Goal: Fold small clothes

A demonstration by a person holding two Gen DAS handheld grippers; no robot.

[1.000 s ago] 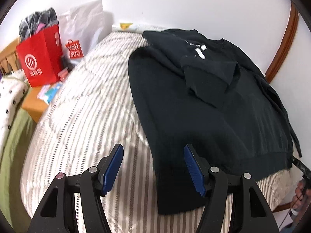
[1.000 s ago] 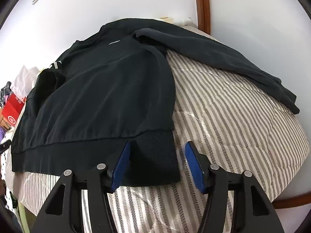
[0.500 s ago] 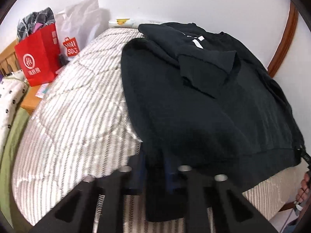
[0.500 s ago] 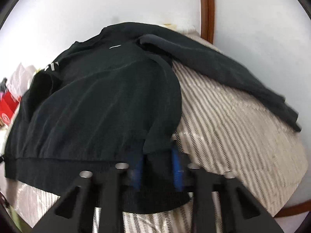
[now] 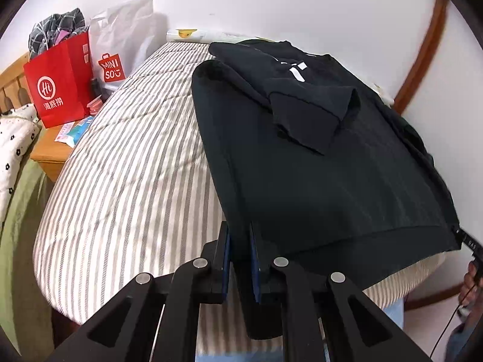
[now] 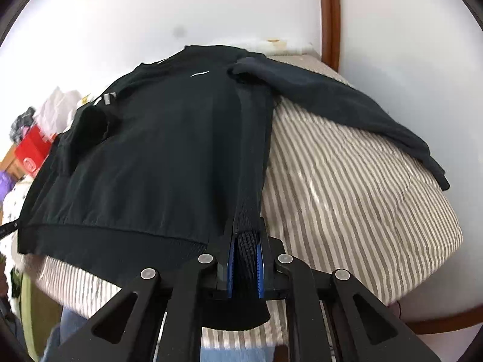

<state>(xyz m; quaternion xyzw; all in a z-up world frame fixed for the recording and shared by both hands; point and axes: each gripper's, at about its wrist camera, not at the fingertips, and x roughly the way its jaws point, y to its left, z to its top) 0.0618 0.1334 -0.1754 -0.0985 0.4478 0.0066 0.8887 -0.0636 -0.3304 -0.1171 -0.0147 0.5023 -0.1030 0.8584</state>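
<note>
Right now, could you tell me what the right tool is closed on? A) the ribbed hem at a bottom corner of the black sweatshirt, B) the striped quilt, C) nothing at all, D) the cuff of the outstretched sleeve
A: the right tool is shut on the ribbed hem of the black sweatshirt, whose knit shows between the blue pads, while the outstretched sleeve lies apart on the striped quilt.

One sweatshirt (image 5: pixel 317 157) lies on one striped bed (image 5: pixel 135 163), with one sleeve (image 6: pixel 347 105) spread to the right. Two grippers show, the left (image 5: pixel 240 259) and the right (image 6: pixel 245 259), each with two blue pads. Two bags stand at the far left: one red bag (image 5: pixel 59 87) and one white bag (image 5: pixel 120 42).
</note>
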